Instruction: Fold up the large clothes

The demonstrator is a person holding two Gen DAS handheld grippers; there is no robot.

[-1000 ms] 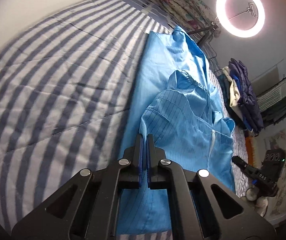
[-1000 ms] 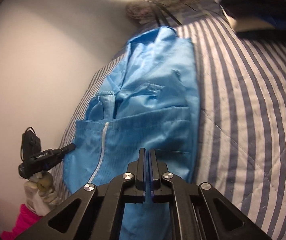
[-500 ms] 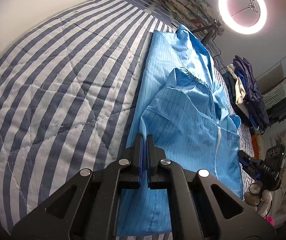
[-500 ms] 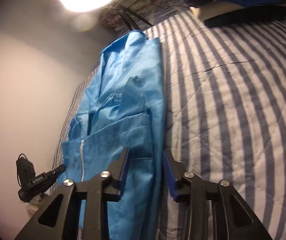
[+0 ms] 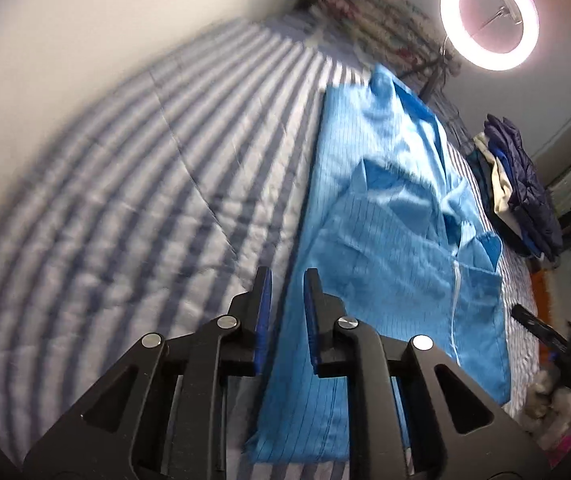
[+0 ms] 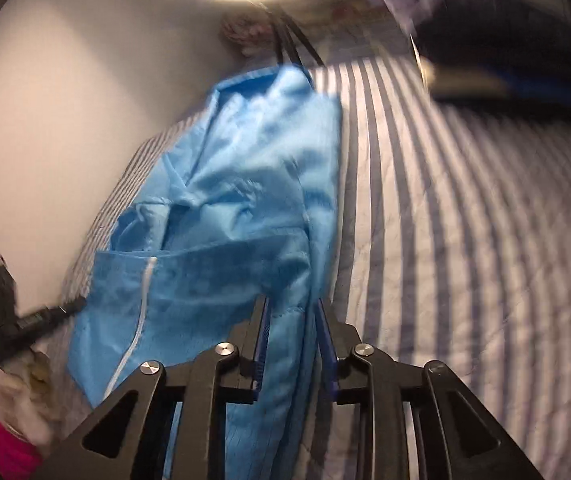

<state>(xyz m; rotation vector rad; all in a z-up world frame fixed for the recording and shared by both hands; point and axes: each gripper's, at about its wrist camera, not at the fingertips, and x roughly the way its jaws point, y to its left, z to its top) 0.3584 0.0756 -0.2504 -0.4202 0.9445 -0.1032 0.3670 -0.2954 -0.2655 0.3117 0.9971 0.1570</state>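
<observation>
Lying on one striped bed (image 5: 133, 184), one blue garment (image 5: 385, 248) between two parted grippers

The left claw (image 5: 287, 304) fills the lower middle of its frame. It is made of matte black plastic, with two narrow fingers (image 5: 317, 300) that carry blue ribbed pads on the inner faces. Behind the fingers, angular black arms spread toward the lower corners, each with triangular cut-out openings. Four round silver screw heads sit in a row across these arms.

The right claw (image 6: 292, 320) in the lower middle of its frame has the same build: black body, blue inner pads (image 6: 263, 332), four silver screws, and triangular openings. No skin, sleeve, cable or printed marking is visible on either one.
</observation>
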